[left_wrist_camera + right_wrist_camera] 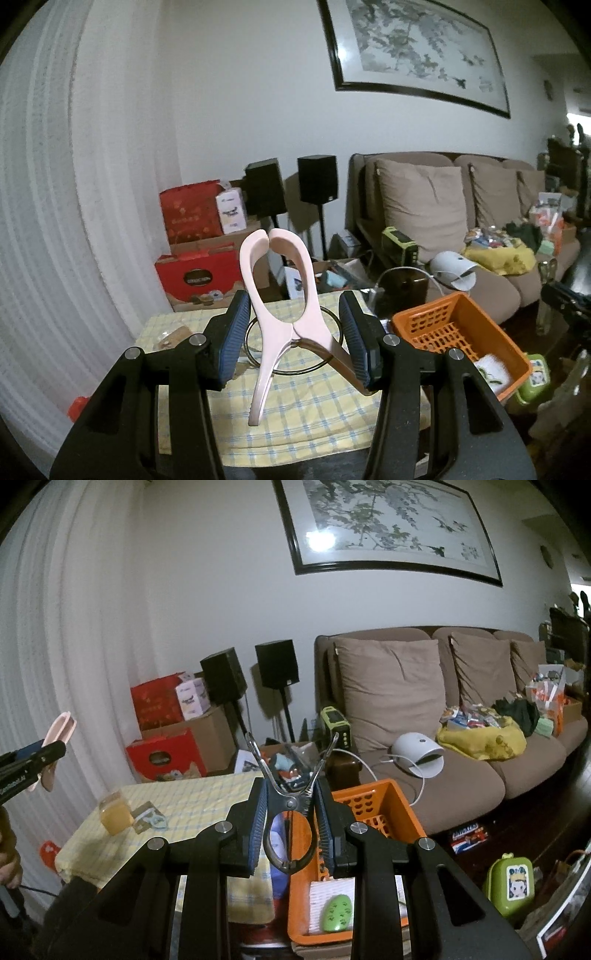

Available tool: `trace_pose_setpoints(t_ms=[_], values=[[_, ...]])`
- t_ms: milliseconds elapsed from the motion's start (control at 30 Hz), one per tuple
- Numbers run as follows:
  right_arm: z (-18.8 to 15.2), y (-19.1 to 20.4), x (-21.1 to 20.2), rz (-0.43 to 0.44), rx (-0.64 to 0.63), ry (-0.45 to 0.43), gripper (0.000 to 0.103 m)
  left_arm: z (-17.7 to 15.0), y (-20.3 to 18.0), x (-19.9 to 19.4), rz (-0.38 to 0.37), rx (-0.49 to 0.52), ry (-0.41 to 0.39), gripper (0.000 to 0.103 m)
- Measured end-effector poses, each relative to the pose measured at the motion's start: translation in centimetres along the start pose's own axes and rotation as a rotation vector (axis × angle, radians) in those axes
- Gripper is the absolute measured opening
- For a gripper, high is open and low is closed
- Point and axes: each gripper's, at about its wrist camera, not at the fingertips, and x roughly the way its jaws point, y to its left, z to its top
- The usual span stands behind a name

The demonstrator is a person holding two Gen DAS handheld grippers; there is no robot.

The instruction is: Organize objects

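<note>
Pink plastic clip (280,314) held upright in left gripper (295,339), above yellow checked tablecloth (295,413); long axis near vertical, closed loop end up, splayed handles down. One handle pressed on right pad, other apparently clear of left pad. Metal clip (291,801) pinched in right gripper (291,812), prongs pointed up, above orange basket (376,794).

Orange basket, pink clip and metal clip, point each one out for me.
orange basket (491,325), left wrist view, on its far right wall.
pink clip (280,321), left wrist view, on its right arm.
metal clip (290,804), right wrist view, on its pivot.
</note>
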Motion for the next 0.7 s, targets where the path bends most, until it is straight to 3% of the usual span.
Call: trace_pose_setpoints(t_ms=[133, 700], values=[[0.2, -0.2, -0.4, 0.052, 0.019, -0.009, 0.025, 0.7, -0.3, -0.6, -0.04, -0.012, -0.005, 0.047], [0.6, -1.5, -0.5, 0.002, 0.028, -0.002, 0.025, 2.2, -2.1, -1.3, -0.094, 0.006, -0.026, 0.047]])
